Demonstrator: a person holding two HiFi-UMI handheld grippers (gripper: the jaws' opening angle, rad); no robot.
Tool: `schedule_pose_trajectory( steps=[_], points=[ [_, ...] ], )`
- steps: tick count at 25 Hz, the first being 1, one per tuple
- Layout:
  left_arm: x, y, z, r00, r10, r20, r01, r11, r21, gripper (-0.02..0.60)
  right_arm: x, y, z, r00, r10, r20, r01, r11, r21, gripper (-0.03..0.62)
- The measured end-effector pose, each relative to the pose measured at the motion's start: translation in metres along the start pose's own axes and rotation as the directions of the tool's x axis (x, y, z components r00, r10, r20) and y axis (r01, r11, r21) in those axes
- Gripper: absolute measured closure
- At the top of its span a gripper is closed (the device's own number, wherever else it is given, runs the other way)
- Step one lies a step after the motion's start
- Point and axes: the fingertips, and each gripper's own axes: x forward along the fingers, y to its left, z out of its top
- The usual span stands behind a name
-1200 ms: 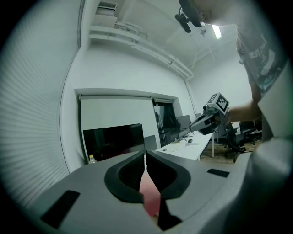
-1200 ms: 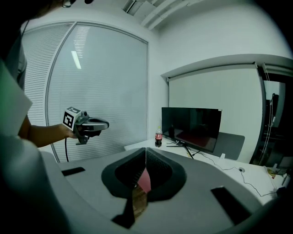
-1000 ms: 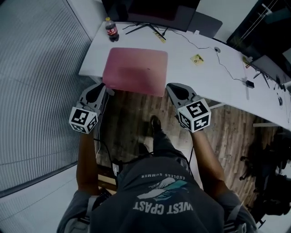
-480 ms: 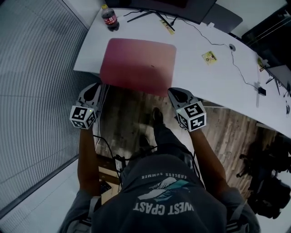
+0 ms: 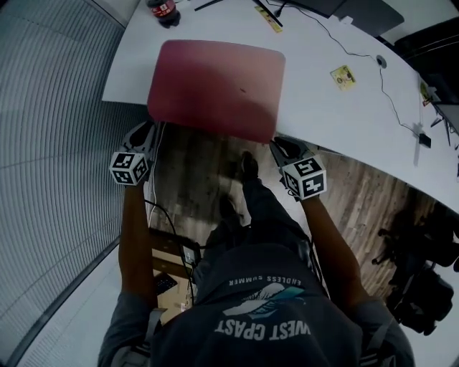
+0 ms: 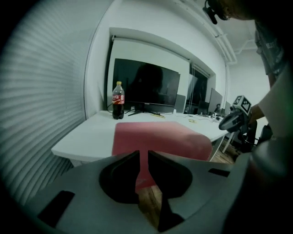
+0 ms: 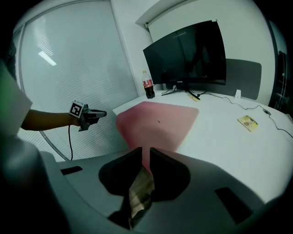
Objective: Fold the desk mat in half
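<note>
The left gripper (image 5: pixel 143 131), fingers nearly together and empty, and the right gripper (image 5: pixel 281 145), fingers just opening and empty, sit close by the near corners of the pink desk mat (image 5: pixel 215 82), flat on the tabletop (image 5: pixel 323 107). It looks like the reaching step, and next each probably must pinch a corner. A ribbed wall (image 5: pixel 50 107) stands left, with wood floor (image 5: pixel 193 179) below.

The white curved desk (image 5: pixel 337 122) carried a pink rectangular desk mat (image 5: pixel 215 86) overhanging its near edge, a dark plastic cola bottle (image 5: pixel 163 10), a small yellow card (image 5: pixel 343 77) and a black flat monitor (image 7: pixel 187 55).
</note>
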Motion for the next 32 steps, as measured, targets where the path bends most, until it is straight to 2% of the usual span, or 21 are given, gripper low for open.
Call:
schedule_pose_trajectory(
  steps=[4,6,8,12,17,23,29,32],
  points=[
    [0.016,0.024,-0.033,0.999,0.038,-0.026,-0.041,0.994,-0.106,0.447,0.015,-0.01,-0.024,0.999,-0.002,-0.051,0.004,0.999,0.032,0.5],
    [0.023,0.033,-0.047,0.998,0.044,-0.04,-0.049,0.99,-0.133,0.413,0.023,-0.013,-0.036,0.997,0.001,-0.08,0.002,0.999,0.041,0.487],
    [0.032,0.04,-0.061,0.998,0.04,-0.058,-0.048,0.989,-0.139,0.384,0.032,-0.015,-0.047,0.994,0.006,-0.111,-0.001,0.999,0.048,0.464],
    [0.053,0.047,-0.081,0.996,0.015,-0.09,-0.027,0.99,-0.139,0.281,0.048,-0.018,-0.065,0.986,0.014,-0.165,-0.002,0.998,0.07,0.413],
    [0.072,0.049,-0.102,0.991,-0.033,-0.133,0.016,0.992,-0.129,0.206,0.067,-0.018,-0.086,0.977,0.033,-0.21,-0.017,0.997,0.08,0.367],
    [0.086,0.049,-0.117,0.983,-0.078,-0.165,0.057,0.991,-0.125,0.184,0.085,-0.021,-0.1,0.972,0.046,-0.231,-0.028,0.996,0.081,0.352],
    [0.091,0.052,-0.122,0.982,-0.078,-0.171,0.055,0.989,-0.135,0.187,0.092,-0.021,-0.098,0.977,0.044,-0.21,-0.032,0.998,0.057,0.356],
    [0.096,0.046,-0.122,0.984,-0.084,-0.156,0.063,0.989,-0.134,0.239,0.091,-0.021,-0.095,0.977,0.042,-0.209,-0.037,0.999,0.028,0.385]
  ],
)
